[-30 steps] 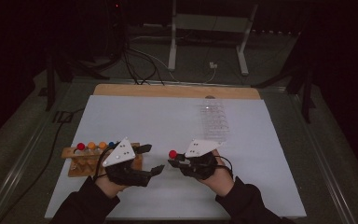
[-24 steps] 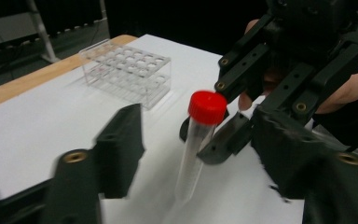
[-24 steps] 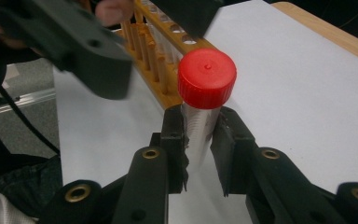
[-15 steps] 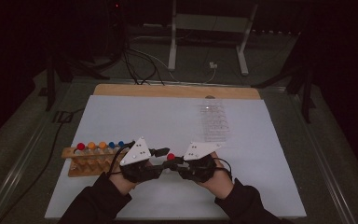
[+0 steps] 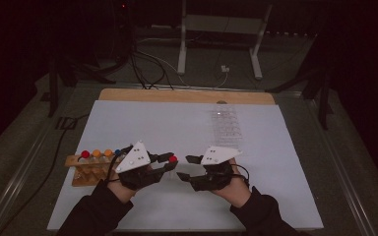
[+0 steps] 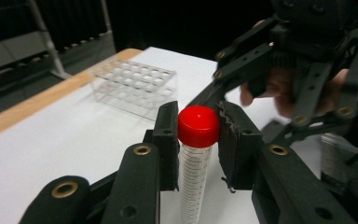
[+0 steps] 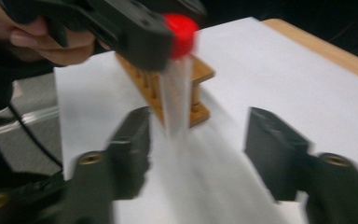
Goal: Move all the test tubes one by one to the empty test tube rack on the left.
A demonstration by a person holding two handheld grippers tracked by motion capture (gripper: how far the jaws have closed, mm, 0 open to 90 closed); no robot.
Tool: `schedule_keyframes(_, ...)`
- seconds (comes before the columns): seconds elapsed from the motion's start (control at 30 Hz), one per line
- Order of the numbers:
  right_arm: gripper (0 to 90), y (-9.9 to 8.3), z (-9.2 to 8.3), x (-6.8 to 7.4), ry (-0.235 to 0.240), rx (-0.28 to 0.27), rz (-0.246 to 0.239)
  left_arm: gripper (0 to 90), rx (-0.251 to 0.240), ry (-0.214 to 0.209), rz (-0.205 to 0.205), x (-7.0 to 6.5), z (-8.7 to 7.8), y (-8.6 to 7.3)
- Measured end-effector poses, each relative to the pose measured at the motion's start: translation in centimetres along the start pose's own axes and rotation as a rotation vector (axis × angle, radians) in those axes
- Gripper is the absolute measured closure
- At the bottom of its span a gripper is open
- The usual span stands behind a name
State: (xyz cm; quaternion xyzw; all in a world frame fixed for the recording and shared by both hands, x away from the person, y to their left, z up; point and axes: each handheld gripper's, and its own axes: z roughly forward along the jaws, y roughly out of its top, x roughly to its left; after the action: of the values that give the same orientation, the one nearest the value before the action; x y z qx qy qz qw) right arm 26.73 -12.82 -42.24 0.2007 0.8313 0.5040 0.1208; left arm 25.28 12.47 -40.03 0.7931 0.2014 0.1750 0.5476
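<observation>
Tube with a red cap (image 5: 172, 159) sits clamped in the left tongs (image 5: 170, 161) near the front middle of the table (image 5: 177, 123), seen from the high view; the right tongs (image 5: 188, 167) face it just beside, jaws apart and empty. A wooden rack (image 5: 86, 169) at the left edge of the white sheet carries tubes with red, orange and blue caps. A clear plastic rack (image 5: 226, 123) stands farther back, right of centre, well apart from both hands. A wooden strip runs along the far edge of the table. Left gripper view: the left tongs (image 6: 198, 135) press their two black pads against either side of the red cap; the tube (image 6: 193, 177) hangs upright below it, clear with printed graduation marks. The right tongs (image 6: 279, 84) stand close behind, with fingers of the right hand (image 6: 279, 91) visible among the linkage. The clear plastic rack (image 6: 135, 86) is beyond, on the white sheet. Right gripper view (blurred): the right tongs (image 7: 196, 140) are wide open, holding nothing. The tube (image 7: 175, 93) hangs ahead between the lines of the two jaws, gripped at the cap by the left tongs (image 7: 168, 35). The wooden rack (image 7: 186, 88) lies behind it.
</observation>
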Motion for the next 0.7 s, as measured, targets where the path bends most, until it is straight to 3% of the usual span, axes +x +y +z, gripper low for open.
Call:
schedule_keyframes(0.1, 19.2, 0.0, -0.7, -0.4, -0.032, -0.023, 0.029, 71.6, -0.014, 0.032, -0.001, 0.6, -1.2, 0.3)
schedule_keyframes(0.17, 13.6, -0.1, -1.1, -0.7, -0.047, -0.032, 0.049, 71.6, -0.027, 0.054, -0.008, 1.2, -2.0, 0.4)
schedule_keyframes(0.23, 2.6, -0.2, -1.5, -1.0, -0.042, -0.043, 0.058, 71.6, -0.037, 0.084, -0.009, 1.7, -3.0, 0.6)
schedule_keyframes(0.33, 0.0, -0.3, -2.2, -1.3, -0.026, -0.059, 0.062, 71.6, -0.062, 0.132, -0.02, 2.6, -4.7, 0.8)
schedule_keyframes(0.4, 0.0, -0.2, -2.5, -1.3, -0.051, -0.062, 0.058, 71.6, -0.073, 0.164, -0.027, 3.1, -5.9, 1.0)
schedule_keyframes(0.7, 0.0, -0.4, -3.1, -1.8, -0.067, -0.076, 0.07, 71.6, -0.112, 0.319, -0.066, 5.2, -11.2, 0.4)
